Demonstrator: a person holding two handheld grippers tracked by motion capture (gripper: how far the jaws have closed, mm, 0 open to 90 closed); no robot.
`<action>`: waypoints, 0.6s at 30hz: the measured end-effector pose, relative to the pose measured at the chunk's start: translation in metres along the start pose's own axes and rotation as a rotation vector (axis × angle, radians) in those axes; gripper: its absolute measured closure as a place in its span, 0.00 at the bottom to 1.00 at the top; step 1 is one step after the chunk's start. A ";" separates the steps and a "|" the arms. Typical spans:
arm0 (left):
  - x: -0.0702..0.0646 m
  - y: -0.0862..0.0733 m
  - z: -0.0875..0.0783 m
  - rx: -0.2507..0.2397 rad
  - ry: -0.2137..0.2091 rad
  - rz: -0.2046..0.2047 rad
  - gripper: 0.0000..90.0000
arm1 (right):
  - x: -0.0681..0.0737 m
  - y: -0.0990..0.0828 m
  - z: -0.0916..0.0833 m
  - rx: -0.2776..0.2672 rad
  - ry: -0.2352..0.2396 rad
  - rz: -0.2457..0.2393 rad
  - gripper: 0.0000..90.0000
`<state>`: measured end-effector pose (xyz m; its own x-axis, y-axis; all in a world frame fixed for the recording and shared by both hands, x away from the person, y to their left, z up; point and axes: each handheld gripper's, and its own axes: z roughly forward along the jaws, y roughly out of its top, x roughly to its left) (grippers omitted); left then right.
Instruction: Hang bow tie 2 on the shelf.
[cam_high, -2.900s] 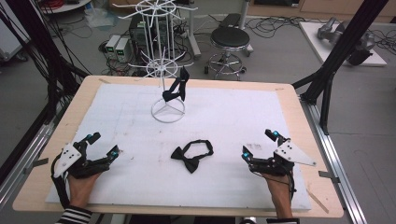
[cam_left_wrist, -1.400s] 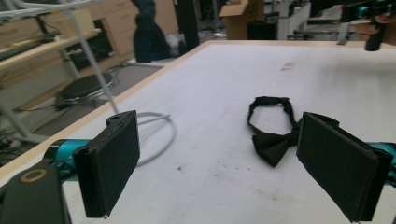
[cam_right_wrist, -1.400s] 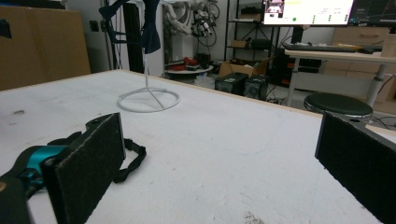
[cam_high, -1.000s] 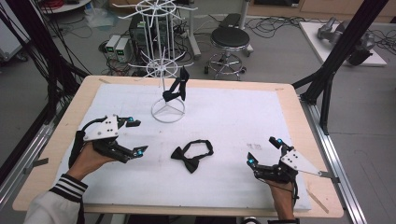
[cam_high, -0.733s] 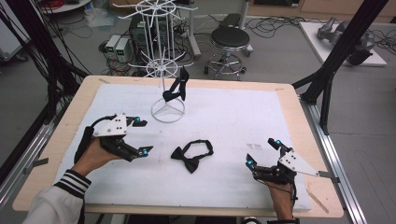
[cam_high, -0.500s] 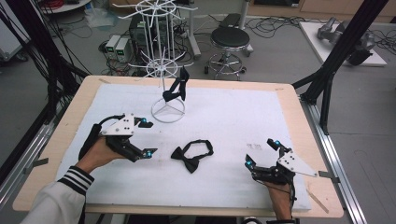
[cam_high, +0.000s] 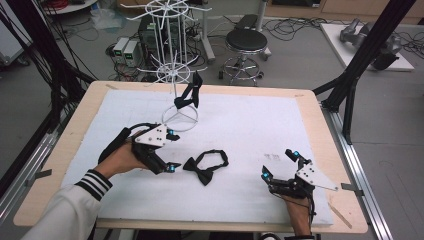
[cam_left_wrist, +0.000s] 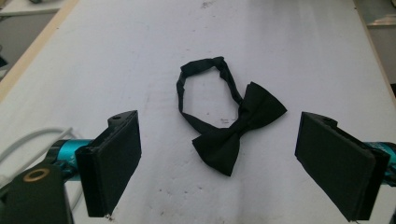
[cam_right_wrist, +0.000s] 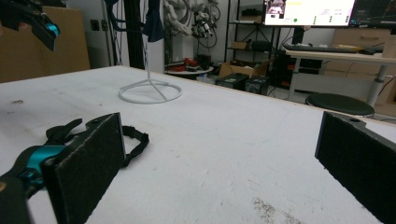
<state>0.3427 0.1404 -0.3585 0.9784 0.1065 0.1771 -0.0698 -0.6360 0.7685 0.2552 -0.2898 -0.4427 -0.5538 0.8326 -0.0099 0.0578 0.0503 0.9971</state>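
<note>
A black bow tie (cam_high: 206, 166) with its looped strap lies flat on the white mat near the table's middle. In the left gripper view the bow tie (cam_left_wrist: 232, 121) lies just ahead, between the jaws but beyond their tips. My left gripper (cam_high: 171, 151) hovers open just left of it. A second black bow tie (cam_high: 188, 93) hangs on the white wire rack (cam_high: 176, 60) at the back. My right gripper (cam_high: 279, 163) rests open near the front right; its view catches the strap (cam_right_wrist: 134, 139) behind its left jaw and the rack's ring base (cam_right_wrist: 150, 93).
The white mat (cam_high: 250, 120) covers most of the wooden table (cam_high: 65, 135). Black frame posts (cam_high: 360, 65) stand at the right and left edges. A stool (cam_high: 246, 42) and computer boxes sit on the floor behind the table.
My left gripper has travelled from the front left corner rightward and forward, ending open beside the lying bow tie. The right gripper has barely shifted.
</note>
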 end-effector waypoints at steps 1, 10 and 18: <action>0.000 0.002 0.002 0.013 -0.011 0.013 0.17 | -0.001 -0.001 0.000 -0.003 0.000 -0.007 0.01; 0.004 0.015 0.025 0.092 -0.082 0.042 0.20 | 0.002 -0.003 0.002 0.001 0.008 -0.004 0.01; 0.005 0.021 0.046 0.168 -0.118 0.056 0.20 | 0.001 -0.007 0.002 0.001 0.006 0.006 0.01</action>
<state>0.3548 0.0924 -0.3698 0.9906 -0.0161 0.1359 -0.1008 -0.7577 0.6448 0.2555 -0.2881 -0.4495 -0.5587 0.8293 -0.0030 0.0623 0.0456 0.9970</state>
